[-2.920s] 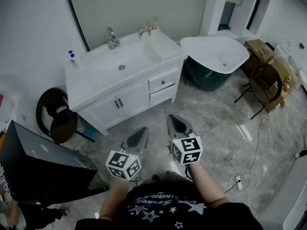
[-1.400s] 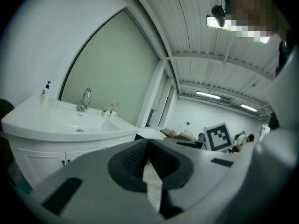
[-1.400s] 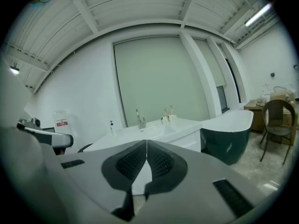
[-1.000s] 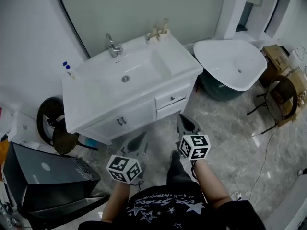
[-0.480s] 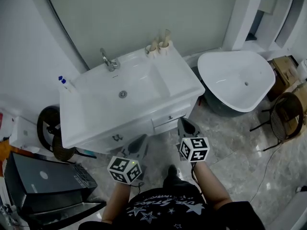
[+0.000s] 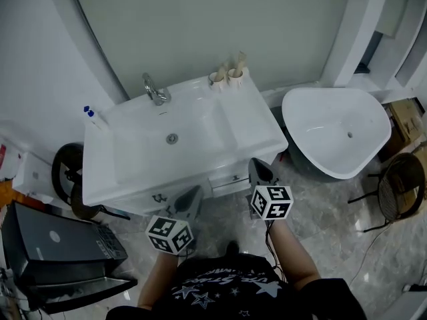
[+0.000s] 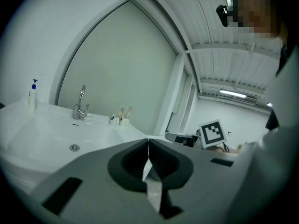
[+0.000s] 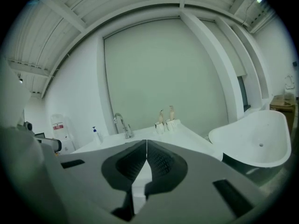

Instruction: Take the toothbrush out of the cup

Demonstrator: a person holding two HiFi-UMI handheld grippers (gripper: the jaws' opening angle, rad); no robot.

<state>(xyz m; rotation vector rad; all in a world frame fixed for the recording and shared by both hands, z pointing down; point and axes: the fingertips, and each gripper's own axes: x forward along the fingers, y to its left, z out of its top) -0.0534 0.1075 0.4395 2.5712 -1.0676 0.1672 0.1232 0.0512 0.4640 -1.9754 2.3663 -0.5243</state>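
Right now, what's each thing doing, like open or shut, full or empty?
Grey left claw: shut, empty.
Grey right claw: shut, empty.
Two small white cups: upright, each holding a pale toothbrush.
Chrome tap: no water running.
White sink basin: empty.
White cabinet drawer: shut.
White bathtub: empty.

Two cups (image 6: 225,79) at the back right corner of the vanity top (image 6: 257,125): the pale sticks standing in them are too small to identify. Cabinet front (image 6: 228,179) largely hidden beneath the top's front edge. Chair (image 6: 402,192) cut off by the right edge. Black box (image 6: 47,245) cut off at left.
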